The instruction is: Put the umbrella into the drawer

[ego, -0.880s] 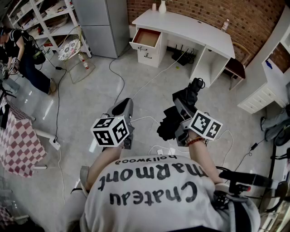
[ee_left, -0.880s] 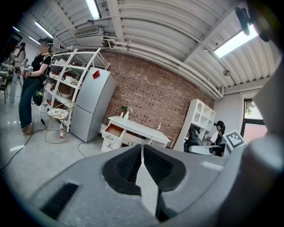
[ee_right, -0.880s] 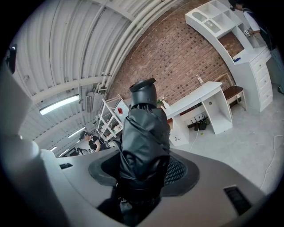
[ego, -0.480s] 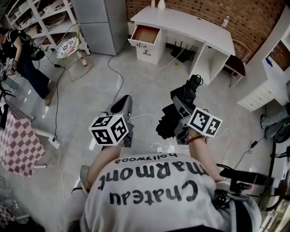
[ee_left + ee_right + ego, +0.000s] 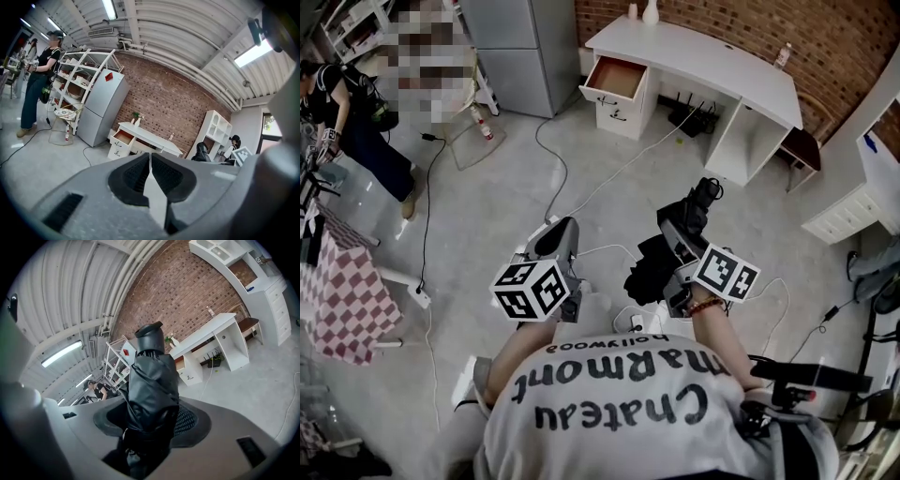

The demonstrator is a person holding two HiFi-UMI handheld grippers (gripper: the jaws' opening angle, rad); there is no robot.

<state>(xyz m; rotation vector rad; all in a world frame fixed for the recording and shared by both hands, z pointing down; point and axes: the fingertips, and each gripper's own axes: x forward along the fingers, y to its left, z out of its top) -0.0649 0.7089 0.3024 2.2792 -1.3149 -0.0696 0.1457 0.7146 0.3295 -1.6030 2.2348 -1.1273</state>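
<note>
Right gripper (image 5: pixel 150 418): jaws clamped round the middle of the folded black umbrella (image 5: pixel 152 380). The capped end sticks out past the tips, and the rest bunches back toward the hand.
Left gripper (image 5: pixel 150 171): jaws together, nothing between them, held level beside the right one.

The umbrella is up at chest height in the right grip. The open drawer (image 5: pixel 617 77), at the left end of the white table (image 5: pixel 712 66), is well apart from it across the floor.

Risks as I judge them:
- The grip sits on loose, slick fabric rather than the shaft. The cloth could creep under the pads and let the umbrella sag or slip out on the walk over.
- Cables (image 5: pixel 551 155) trail over the floor between the person and the drawer and could snag a foot.
- The protruding end may strike the drawer front or rim if brought in level. It would need tipping down, lengthwise along the drawer.
- If released crosswise, it could rest on the rim, not inside.
</note>
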